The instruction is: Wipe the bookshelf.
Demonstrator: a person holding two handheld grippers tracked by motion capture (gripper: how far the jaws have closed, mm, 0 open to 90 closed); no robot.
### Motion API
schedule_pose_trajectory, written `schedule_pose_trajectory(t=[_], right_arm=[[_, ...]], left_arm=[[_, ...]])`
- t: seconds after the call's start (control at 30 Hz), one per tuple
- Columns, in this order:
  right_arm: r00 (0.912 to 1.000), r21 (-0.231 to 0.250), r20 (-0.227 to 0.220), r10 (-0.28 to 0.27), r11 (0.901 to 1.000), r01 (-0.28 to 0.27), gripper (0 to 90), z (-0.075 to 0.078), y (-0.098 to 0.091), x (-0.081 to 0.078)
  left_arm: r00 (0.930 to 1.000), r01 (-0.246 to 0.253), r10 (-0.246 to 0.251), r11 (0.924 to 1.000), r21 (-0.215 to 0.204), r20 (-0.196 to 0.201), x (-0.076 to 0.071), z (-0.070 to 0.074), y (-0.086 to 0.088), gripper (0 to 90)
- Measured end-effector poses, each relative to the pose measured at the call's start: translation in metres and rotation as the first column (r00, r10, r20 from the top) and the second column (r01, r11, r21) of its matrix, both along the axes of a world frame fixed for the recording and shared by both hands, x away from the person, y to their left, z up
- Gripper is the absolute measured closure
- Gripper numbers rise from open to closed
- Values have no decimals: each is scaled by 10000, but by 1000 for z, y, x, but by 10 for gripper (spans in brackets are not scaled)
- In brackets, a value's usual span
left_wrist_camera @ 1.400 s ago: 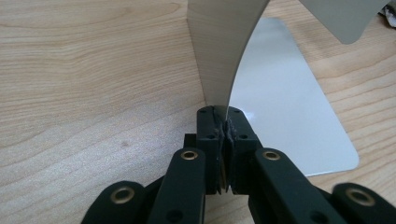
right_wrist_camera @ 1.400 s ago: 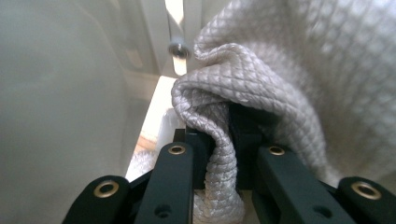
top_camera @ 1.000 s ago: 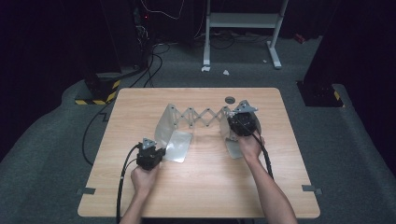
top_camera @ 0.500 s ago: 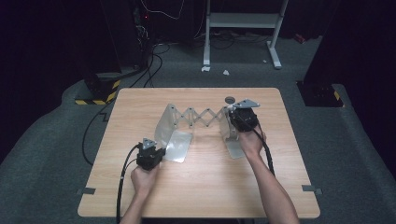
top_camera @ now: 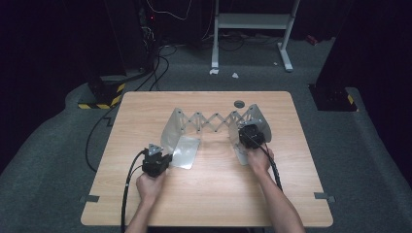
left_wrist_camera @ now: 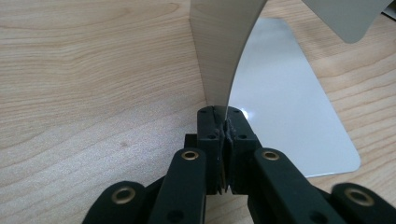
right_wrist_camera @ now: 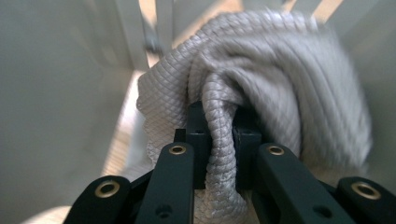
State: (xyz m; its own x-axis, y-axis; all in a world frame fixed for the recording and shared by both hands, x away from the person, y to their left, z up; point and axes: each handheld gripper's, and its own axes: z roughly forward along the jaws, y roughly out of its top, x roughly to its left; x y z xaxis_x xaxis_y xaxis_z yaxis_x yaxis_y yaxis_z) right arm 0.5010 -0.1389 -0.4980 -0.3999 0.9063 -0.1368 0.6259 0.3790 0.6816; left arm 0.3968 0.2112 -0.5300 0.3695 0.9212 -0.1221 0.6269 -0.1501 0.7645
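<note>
Meanwhile, left claw (left_wrist_camera: 223,133) pinches the metal rack's plate (left_wrist_camera: 285,112), right claw (right_wrist_camera: 219,135) grips grey cloth (right_wrist_camera: 261,70); no writing legible.

The right gripper (top_camera: 251,136) has sunk since a second ago, from the top of the metal rack's (top_camera: 214,121) right end plate to its table-side face. With it came the grey cloth (right_wrist_camera: 261,84) clamped in its jaws, now held against that plate.
</note>
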Motion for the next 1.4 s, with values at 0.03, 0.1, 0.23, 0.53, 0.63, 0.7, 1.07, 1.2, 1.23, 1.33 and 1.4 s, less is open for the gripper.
schedule_pose_trajectory(t=[0.03,0.1,0.23,0.53,0.63,0.7,1.07,1.2,1.23,1.33,1.4], right_arm=[[9999,-157,-87,-50,9999,49,814,-4,0,0],[9999,-316,-72,-142,9994,140,814,-8,0,1],[9993,-549,156,-350,9978,358,814,-3,1,0],[9881,-423,1412,-612,9968,678,814,40,-7,-10],[9793,-231,1930,-605,9975,661,814,61,-8,-13],[9740,-182,2195,-567,9979,622,814,75,-8,-16],[9575,-575,2863,-344,9969,531,813,90,-7,-20],[9694,-785,2444,-229,9960,434,812,68,-7,-20],[9722,-782,2329,-226,9961,418,813,62,-7,-20],[9817,-705,1889,-250,9967,390,812,46,-8,-20],[9870,-559,1577,-302,9977,395,812,35,-10,-18]], left_arm=[[10000,0,0,10000,17,-5,0,0,0,861],[10000,5,-5,10000,16,2,0,0,0,861],[10000,0,0,10000,23,3,0,0,0,861],[10000,1,-1,10000,1,0,0,0,0,861],[10000,3,-3,10000,2,-1,0,0,0,861],[10000,2,-2,10000,1,0,0,0,0,861],[10000,2,-2,10000,93,22,0,0,-1,861],[10000,21,-21,9999,139,46,0,0,-1,861],[10000,20,-21,9999,147,48,-1,0,-1,861],[10000,20,-21,9999,156,52,-1,0,-1,861],[10000,21,-21,9999,153,51,-1,0,-1,861]])
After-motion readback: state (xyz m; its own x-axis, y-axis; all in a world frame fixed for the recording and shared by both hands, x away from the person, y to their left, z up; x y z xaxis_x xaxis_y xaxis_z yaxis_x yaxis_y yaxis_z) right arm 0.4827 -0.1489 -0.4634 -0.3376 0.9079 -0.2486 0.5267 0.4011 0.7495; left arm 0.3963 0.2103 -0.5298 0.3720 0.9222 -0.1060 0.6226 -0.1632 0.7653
